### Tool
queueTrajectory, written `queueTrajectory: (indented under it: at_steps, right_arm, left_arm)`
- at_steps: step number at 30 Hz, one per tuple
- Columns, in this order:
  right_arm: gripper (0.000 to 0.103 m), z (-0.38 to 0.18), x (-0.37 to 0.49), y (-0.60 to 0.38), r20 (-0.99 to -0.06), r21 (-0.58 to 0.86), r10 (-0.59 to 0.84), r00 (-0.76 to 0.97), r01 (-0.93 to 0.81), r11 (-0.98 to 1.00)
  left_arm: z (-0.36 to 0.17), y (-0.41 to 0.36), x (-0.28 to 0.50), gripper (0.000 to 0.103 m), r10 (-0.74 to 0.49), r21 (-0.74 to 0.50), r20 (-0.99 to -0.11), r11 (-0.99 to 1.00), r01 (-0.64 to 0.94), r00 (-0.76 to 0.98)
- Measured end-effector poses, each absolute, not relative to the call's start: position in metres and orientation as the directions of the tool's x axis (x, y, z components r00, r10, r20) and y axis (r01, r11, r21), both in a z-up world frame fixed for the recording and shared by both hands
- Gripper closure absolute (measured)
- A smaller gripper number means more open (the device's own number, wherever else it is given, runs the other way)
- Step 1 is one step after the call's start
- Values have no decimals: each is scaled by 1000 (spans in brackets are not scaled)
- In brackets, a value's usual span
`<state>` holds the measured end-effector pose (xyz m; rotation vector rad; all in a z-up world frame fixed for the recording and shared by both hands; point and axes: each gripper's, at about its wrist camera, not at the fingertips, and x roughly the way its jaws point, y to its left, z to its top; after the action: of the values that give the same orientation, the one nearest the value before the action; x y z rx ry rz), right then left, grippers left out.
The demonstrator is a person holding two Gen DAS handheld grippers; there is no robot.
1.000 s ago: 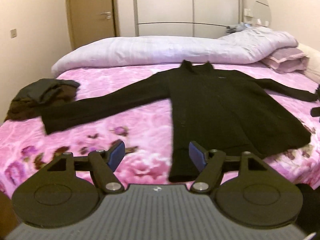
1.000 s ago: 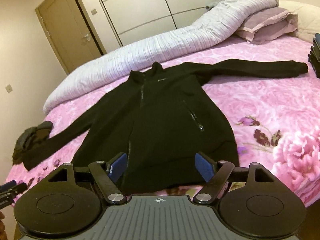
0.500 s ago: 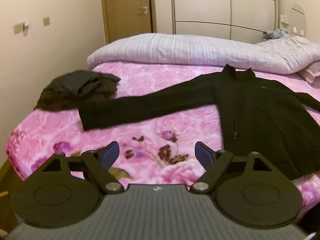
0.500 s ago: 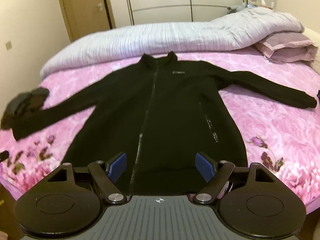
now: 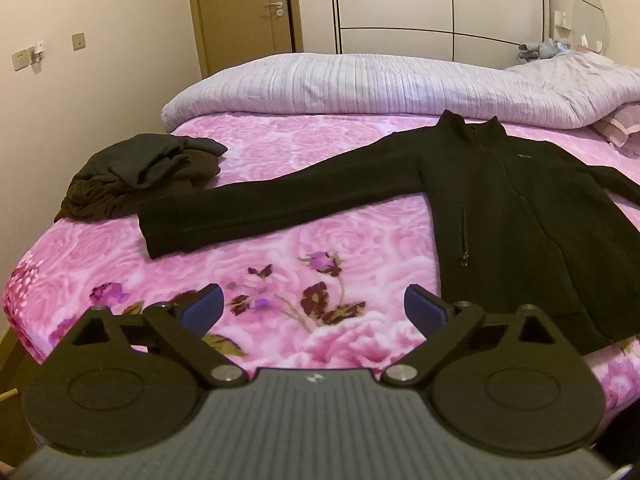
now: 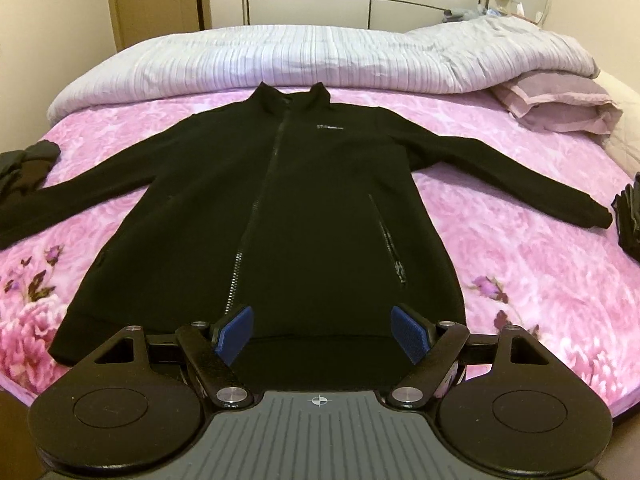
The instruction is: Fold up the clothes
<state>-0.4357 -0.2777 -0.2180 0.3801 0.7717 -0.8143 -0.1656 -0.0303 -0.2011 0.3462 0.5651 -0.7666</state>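
A black zip jacket (image 6: 304, 208) lies flat, front up, on the pink floral bedspread (image 6: 500, 248), both sleeves spread out sideways. In the left wrist view the jacket (image 5: 520, 220) fills the right side, and its long sleeve (image 5: 260, 208) stretches left across the bed. My left gripper (image 5: 314, 308) hovers over bare bedspread, below that sleeve and left of the hem; its jaws are opening with nothing between them. My right gripper (image 6: 323, 330) stands open above the middle of the jacket's hem, holding nothing.
A heap of dark clothes (image 5: 140, 176) lies at the bed's left corner, beside the sleeve cuff. A rolled striped duvet (image 6: 300, 60) and a pillow (image 6: 560, 104) line the far side. Another dark pile (image 6: 630, 216) sits at the right edge. Door and wardrobe stand behind.
The left gripper has swung left, from over the jacket's lower corner to over bare bedspread, and its jaws have widened. The right gripper has shifted and rolled level, now centred on the hem.
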Motion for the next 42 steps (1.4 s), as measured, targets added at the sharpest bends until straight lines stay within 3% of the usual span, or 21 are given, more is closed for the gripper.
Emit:
queueTrajectory:
  at_steps: [14, 32, 37, 42]
  right_arm:
    - [24, -245, -458, -258, -782, 31, -473, 407, 783, 621]
    - [24, -242, -449, -245, -752, 35, -483, 448, 759, 650]
    - [24, -231, -424, -224, -626, 44, -462, 629, 619, 784]
    - [24, -231, -360, -186, -578, -70, -337, 743, 366, 928]
  left_arm:
    - [-206, -33, -189, 7, -566, 112, -605, 636, 764, 560]
    - [-212, -25, -182, 7, -558, 102, -606, 652, 751, 567]
    - [-212, -6, -162, 7, -519, 155, -590, 679, 717, 619]
    - [-215, 15, -120, 7, -468, 241, -561, 696, 676, 682]
